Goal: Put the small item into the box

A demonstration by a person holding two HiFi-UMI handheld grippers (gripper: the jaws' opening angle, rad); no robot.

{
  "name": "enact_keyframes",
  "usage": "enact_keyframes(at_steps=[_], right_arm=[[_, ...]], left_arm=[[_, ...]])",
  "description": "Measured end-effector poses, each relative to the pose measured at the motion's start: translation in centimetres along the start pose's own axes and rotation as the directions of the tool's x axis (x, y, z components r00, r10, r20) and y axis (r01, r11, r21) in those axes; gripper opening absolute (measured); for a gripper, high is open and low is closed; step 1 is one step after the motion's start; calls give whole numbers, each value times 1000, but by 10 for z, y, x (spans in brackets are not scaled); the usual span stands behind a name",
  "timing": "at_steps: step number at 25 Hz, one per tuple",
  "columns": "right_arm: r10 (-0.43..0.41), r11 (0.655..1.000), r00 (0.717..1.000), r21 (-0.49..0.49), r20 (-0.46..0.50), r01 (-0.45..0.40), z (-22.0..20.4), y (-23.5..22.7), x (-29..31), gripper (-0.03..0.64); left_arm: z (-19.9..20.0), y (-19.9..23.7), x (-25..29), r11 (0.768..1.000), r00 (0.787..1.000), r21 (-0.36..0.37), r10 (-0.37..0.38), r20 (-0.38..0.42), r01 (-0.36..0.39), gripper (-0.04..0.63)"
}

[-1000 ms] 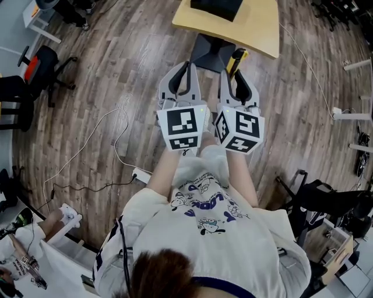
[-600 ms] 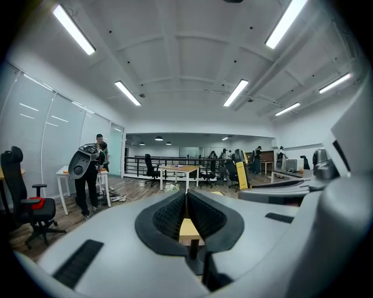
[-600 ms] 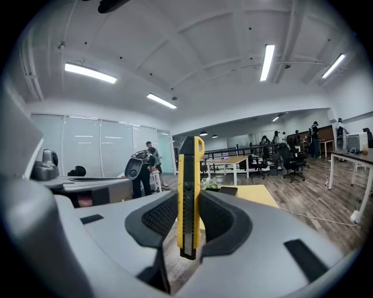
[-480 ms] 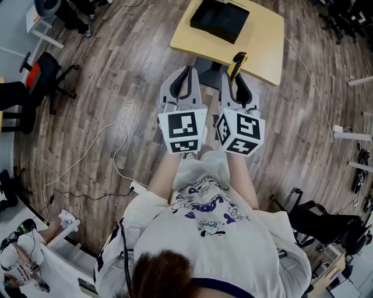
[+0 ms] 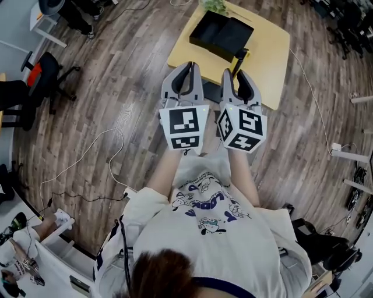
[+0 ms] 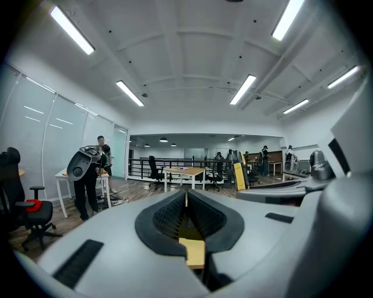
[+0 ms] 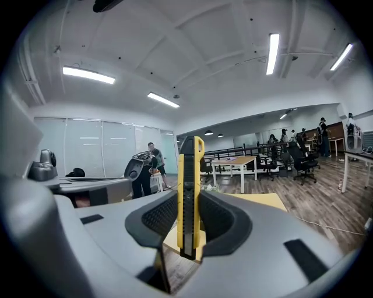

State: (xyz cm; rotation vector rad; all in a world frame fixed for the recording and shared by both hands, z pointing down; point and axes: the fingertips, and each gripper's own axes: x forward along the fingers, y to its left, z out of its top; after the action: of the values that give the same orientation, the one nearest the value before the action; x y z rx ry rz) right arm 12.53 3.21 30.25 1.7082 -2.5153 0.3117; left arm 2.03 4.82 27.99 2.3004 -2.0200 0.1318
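Person stands on wood floor [image 5: 111,99], one gripper in each hand, held side by side out front and pointing toward a light wooden desk [image 5: 271,43].

Right gripper [image 5: 236,74] is clamped on a yellow-and-black utility knife [image 5: 238,59]. In the right gripper view the knife [image 7: 190,186] stands upright between the pads, its top end sticking well past the right gripper [image 7: 190,218]. The knife is off the desk, in the air. In the head view its far end overlaps the desk's near edge, close to the box but not in it.

Left gripper [image 5: 187,73] has its jaws together. The left gripper view shows the pads of the left gripper [image 6: 186,201] meeting, with no item held between them.

Black box [image 5: 213,32] sits open on the desk, toward its left side, dark inside; contents can't be made out. Something green [image 5: 213,4] lies at the desk's far edge, just beyond the box.

Office chair [image 5: 41,64] with a red patch stands well off to the left. A white cable [image 5: 99,134] trails on the floor.
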Motion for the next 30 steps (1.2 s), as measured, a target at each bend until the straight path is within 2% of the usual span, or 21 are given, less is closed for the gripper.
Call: enact_keyframes(at_steps=[15, 30], right_arm=[[32, 999, 997, 31, -68, -30, -10, -13, 78, 129], [-30, 998, 994, 56, -101, 36, -7, -19, 189, 129]], left_arm=[[-19, 38, 66, 998, 996, -19, 55, -68, -56, 23], [-23, 89, 171, 1000, 995, -25, -3, -103, 1, 23]])
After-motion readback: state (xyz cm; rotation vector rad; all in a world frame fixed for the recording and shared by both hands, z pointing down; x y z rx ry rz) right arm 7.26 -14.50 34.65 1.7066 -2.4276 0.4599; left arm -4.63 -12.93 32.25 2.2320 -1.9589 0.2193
